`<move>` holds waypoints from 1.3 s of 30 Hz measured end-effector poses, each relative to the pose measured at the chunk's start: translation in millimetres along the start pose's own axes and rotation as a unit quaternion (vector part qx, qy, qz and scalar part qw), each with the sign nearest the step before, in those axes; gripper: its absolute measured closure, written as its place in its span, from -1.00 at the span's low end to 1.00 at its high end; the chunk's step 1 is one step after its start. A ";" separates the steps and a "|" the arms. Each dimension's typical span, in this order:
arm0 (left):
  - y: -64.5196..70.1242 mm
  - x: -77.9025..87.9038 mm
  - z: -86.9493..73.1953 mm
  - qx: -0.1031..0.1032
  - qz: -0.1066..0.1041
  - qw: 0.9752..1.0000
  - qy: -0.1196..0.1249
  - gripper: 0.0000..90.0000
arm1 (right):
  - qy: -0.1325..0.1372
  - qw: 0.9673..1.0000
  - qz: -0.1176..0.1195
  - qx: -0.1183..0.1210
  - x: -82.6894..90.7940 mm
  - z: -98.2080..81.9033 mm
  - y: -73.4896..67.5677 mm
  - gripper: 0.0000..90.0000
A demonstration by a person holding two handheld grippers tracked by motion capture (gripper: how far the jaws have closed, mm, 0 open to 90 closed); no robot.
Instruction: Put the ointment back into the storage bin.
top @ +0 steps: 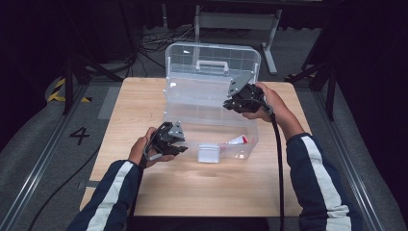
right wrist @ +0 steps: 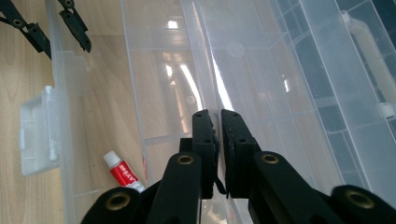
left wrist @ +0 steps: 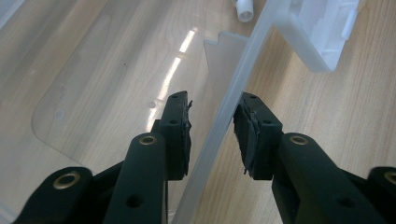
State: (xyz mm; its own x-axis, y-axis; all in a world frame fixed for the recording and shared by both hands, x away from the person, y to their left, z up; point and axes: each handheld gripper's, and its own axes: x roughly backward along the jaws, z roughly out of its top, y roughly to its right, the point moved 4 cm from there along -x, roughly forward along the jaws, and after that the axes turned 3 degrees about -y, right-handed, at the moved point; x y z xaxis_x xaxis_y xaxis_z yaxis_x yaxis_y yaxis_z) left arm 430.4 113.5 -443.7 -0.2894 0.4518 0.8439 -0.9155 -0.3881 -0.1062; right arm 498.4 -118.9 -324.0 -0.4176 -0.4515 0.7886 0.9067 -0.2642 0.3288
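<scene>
A clear plastic box (top: 192,126) stands open on the wooden table (top: 202,187), its lid (top: 183,60) tipped up at the back. My left gripper (top: 182,147) (left wrist: 212,105) straddles the front wall (left wrist: 219,126) of the box, one jaw inside and one outside, open, with a gap beside the inner pad (left wrist: 183,122). My right gripper (top: 230,103) (right wrist: 217,114) is at the box's back right, shut on the thin clear rear rim (right wrist: 205,56) below the lid. A small red and white tube (top: 239,140) (right wrist: 122,172) lies inside the box.
A white latch (top: 208,153) (right wrist: 37,135) (left wrist: 322,32) hangs open on the box's front wall. The lid carries a white handle (top: 211,65). My left gripper (right wrist: 67,46) is seen far off in the right gripper view. Bare table lies in front of the box. Cables (top: 277,163) trail back along both sleeves.
</scene>
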 end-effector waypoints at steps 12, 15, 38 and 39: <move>0.4 -0.2 -0.3 -0.003 0.003 1.000 0.003 0.45 | 0.010 1.000 -0.002 -0.006 0.8 -3.1 -5.2 0.86; 0.5 -0.1 -0.4 -0.004 0.003 1.000 0.003 0.45 | 0.014 1.000 -0.005 -0.007 0.8 -3.9 -6.7 0.86; 1.9 -0.6 -0.8 -0.016 0.018 1.000 0.007 0.41 | 0.062 0.998 -0.001 -0.029 0.1 -14.6 -18.3 0.80; 2.4 -0.7 -0.9 -0.016 0.020 1.000 0.007 0.41 | 0.065 0.997 0.000 -0.029 0.1 -15.2 -18.5 0.80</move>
State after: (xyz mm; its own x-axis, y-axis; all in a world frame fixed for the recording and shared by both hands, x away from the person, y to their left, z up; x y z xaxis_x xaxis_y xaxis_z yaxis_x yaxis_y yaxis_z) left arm 428.1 113.0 -445.1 -0.3299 0.4472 0.8314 -0.9113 -0.3808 -0.1568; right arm 480.7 -127.0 -337.9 -0.4253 -0.5566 0.7137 0.9033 -0.3107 0.2959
